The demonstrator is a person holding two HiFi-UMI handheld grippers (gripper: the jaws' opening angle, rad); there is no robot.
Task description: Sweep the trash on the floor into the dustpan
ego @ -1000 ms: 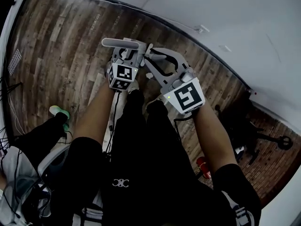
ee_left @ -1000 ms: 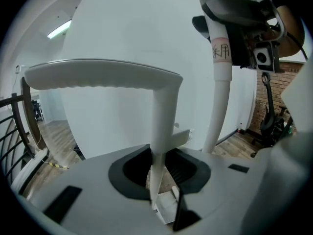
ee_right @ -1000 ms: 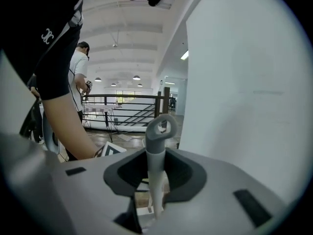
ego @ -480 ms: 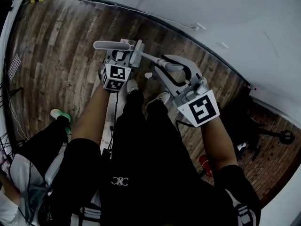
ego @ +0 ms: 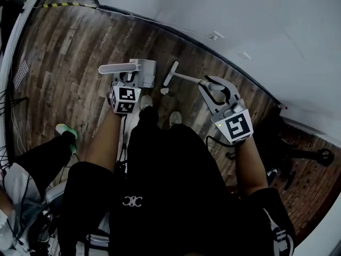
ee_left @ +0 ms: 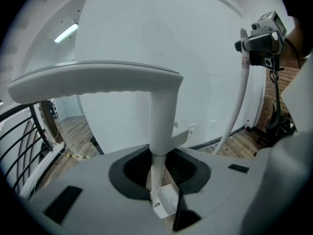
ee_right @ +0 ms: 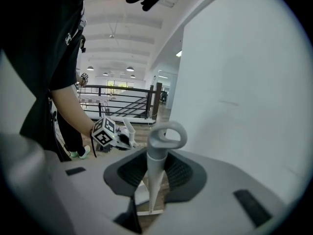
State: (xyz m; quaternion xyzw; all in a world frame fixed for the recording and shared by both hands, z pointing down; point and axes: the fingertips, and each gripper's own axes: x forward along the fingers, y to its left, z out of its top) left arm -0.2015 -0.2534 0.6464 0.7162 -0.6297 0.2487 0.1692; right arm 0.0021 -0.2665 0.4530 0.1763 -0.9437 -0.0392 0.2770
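Note:
In the head view my left gripper (ego: 128, 76) is shut on the grey dustpan handle (ego: 118, 67), and the dustpan (ego: 146, 72) hangs just right of it above the wooden floor. My right gripper (ego: 211, 85) is shut on the white broom (ego: 184, 77), whose head (ego: 170, 74) points toward the dustpan. A small pale scrap of trash (ego: 164, 91) lies on the floor between them. The left gripper view has the dustpan handle (ee_left: 98, 77) clamped upright in my left gripper (ee_left: 159, 180). In the right gripper view the broom's looped handle end (ee_right: 165, 136) stands in my right gripper (ee_right: 154, 180).
A white wall (ego: 256, 20) with a dark baseboard runs close behind the broom. A black tripod (ego: 298, 154) stands at the right. Another person's leg and green shoe (ego: 66, 129) are at the left. My own shoes (ego: 147, 100) are just below the trash. A black railing (ee_left: 24, 141) stands at the left.
The two grippers have drawn apart: the left with the dustpan moved left and down, the right with the broom moved right. Broom and dustpan no longer overlap.

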